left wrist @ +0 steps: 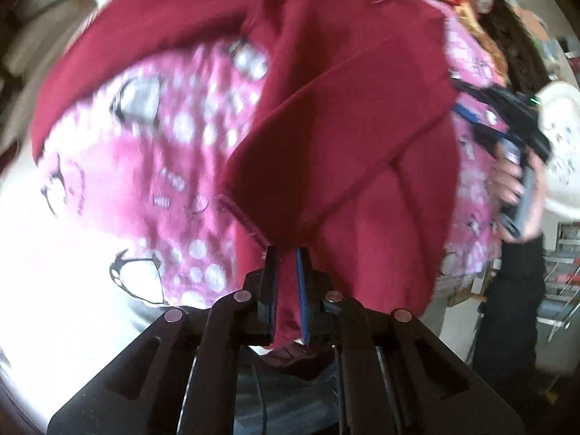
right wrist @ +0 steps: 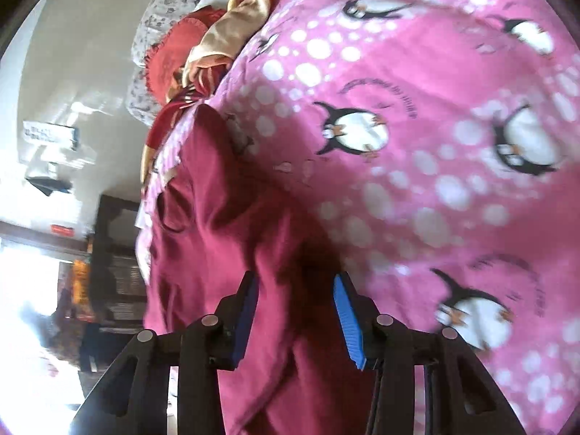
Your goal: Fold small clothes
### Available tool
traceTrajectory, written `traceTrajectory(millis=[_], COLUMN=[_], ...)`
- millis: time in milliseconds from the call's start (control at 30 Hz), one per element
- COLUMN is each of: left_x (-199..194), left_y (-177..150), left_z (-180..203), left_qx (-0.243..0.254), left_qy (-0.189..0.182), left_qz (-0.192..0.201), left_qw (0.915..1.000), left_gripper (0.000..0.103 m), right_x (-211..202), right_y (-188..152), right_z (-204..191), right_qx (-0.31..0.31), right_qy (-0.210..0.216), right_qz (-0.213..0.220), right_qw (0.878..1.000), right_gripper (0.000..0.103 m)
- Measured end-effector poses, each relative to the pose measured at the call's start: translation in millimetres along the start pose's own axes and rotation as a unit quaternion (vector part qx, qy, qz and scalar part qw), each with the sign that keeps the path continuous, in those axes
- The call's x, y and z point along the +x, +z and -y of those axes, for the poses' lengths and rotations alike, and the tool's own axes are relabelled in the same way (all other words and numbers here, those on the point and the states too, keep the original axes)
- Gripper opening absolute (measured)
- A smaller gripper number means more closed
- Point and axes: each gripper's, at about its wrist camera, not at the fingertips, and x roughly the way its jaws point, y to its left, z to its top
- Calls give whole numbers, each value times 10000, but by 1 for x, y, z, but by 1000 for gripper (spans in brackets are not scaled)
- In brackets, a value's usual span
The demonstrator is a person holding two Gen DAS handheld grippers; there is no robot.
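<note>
Pinching blurred maroon garment (left wrist: 337, 116), left gripper (left wrist: 288, 253)

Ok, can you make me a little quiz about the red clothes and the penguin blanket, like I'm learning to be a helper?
1. True or false: the left gripper is pinching the dark red garment.
2. Which animals are printed on the pink blanket? A) cats B) penguins C) ducks
3. Fill in the missing word: the fingers of the right gripper stand ____, with the red cloth lying between them.

Key: 1 true; 2 B; 3 apart (open)
</note>
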Motion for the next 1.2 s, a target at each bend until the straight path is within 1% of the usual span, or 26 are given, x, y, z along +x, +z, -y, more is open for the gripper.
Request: traceTrajectory(millis=[33, 67, 100, 133, 167, 200, 233, 267, 333, 367, 400, 433, 533, 600, 633, 667, 700, 733, 767, 833, 900, 967, 1067, 1100, 1167, 1200], left_x=[-10, -17, -23, -27, -26, -22, -19, -9, 6, 22, 31, 48, 79, 96, 105, 112, 118, 121, 124, 119, 111, 108, 117, 117, 106, 109], left_y=[5, 10, 22, 37, 60, 80, 96, 127, 172, 204, 221, 250, 307, 324, 331, 337, 338, 340, 342, 344, 349, 357, 363, 364, 364, 365], left_z=[11, 19, 34, 47, 65, 82, 94, 121, 152, 176, 186, 203, 226, 238, 243, 246, 247, 244, 242, 238, 229, 227, 222, 222, 223, 228], left_qx=[73, 121, 207, 278, 353, 417, 487, 715, 929, 1110, 1261, 1368, 1529, 1547, 1452, 1456, 1495, 1460, 1378, 1317, 1170, 1025, 947, 899, 986, 1091], left_qy=[-27, -81, -210, -336, -348, -305, -321, -406, -382, -274, -216, -49, 399, 445, 417, 541, 770, 802, 710, 651, 307, 26, -146, -287, -556, -516], left_qz=[57, 112, 191, 236, 218, 137, 62, -76, -178, -222, -246, -260, -163, -317, -440, -501, -560, -641, -674, -577, -617, -607, -722, -747, -534, -512], left_qw=[10000, 9998, 9994, 9988, 9985, 9986, 9983, 9966, 9948, 9932, 9915, 9902, 9873, 9864, 9876, 9866, 9842, 9839, 9856, 9875, 9907, 9929, 9928, 9927, 9921, 9914], left_gripper=[22, 43, 56, 76, 79, 79, 79, 79, 79, 79, 79, 79, 79, 77, 68, 50, 37, 19, 17, 13, 12, 11, 11, 11, 11, 11], right_x=[4, 7, 10, 10, 11, 12, 12, 11, 6, 5, 4, 5, 11, 13, 11, 10, 10, 10, 10, 8, 5, -5, -18, -13, -11, -18], right_y=[5, 8, 10, 12, 14, 16, 17, 18, 19, 19, 18, 18, 19, 18, 18, 19, 20, 21, 23, 25, 24, 22, 18, 19, 18, 17], right_z=[1, 4, 6, 10, 14, 19, 25, 29, 35, 37, 37, 38, 41, 39, 40, 40, 37, 35, 30, 14, 3, -8, -27, -28, -21, -22], right_qx=[80, 136, 182, 278, 395, 571, 779, 925, 1154, 1220, 1249, 1309, 1512, 1525, 1539, 1551, 1504, 1435, 1365, 1001, 728, 424, 36, -9, 133, 85], right_qy=[48, 94, 124, 137, 189, 292, 372, 423, 541, 566, 593, 637, 677, 676, 665, 617, 425, 274, 148, -224, -597, -902, -1244, -1320, -1249, -1238], right_qz=[-22, -40, -55, -45, -59, -98, -130, -155, -143, -148, -174, -193, -253, -269, -274, -279, -301, -308, -317, -301, -240, -88, 302, 250, 161, 283], right_qw=[10000, 9999, 9997, 9995, 9990, 9979, 9962, 9947, 9917, 9908, 9902, 9892, 9859, 9856, 9855, 9856, 9873, 9888, 9900, 9943, 9953, 9950, 9918, 9909, 9920, 9919], right_gripper=[42, 42, 42, 42, 41, 36, 34, 30, 25, 24, 23, 23, 24, 24, 24, 23, 21, 19, 15, 13, 11, 10, 9, 9, 8, 8])
